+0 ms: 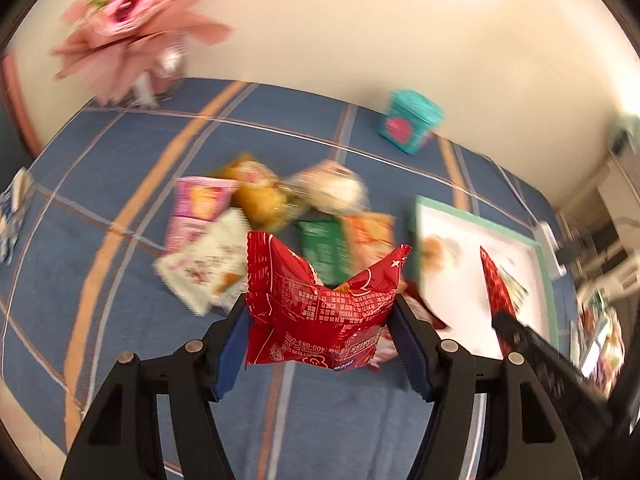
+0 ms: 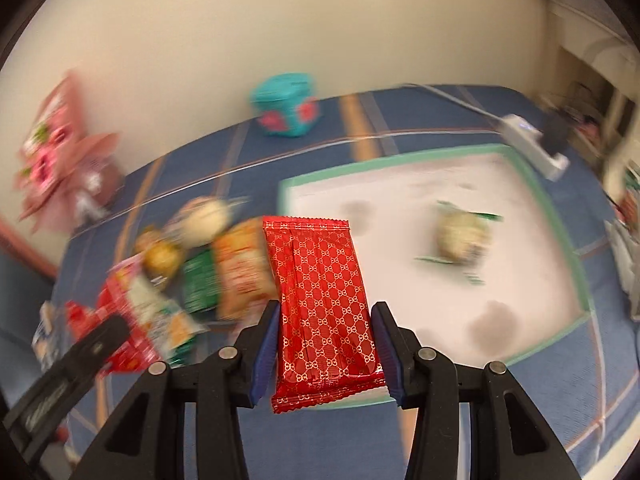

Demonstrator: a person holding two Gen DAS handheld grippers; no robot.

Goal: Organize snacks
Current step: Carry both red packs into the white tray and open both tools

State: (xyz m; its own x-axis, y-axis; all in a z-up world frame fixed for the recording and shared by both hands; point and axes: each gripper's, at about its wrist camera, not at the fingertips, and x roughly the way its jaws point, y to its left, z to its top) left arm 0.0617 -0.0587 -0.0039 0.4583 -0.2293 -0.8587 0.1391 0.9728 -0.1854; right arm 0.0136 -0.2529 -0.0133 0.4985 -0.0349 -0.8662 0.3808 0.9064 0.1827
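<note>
Your left tongs [image 1: 320, 320] pinch a crumpled red snack bag [image 1: 320, 304] by its sides, low centre of the left view, lifted off the desk. Your right tongs [image 2: 325, 346] clamp a flat red patterned wafer pack [image 2: 324, 308], hanging over the white tray [image 2: 560, 240], likely bound there, where one round wrapped snack [image 2: 460, 240] lies. The remaining snack pile [image 1: 260, 216] is too blurred to name.

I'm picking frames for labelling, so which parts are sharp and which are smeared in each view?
Left wrist view: left gripper and its red packet sharp, snack pile smeared. Right wrist view: right gripper and patterned red bar crisp, tray blurred.
</note>
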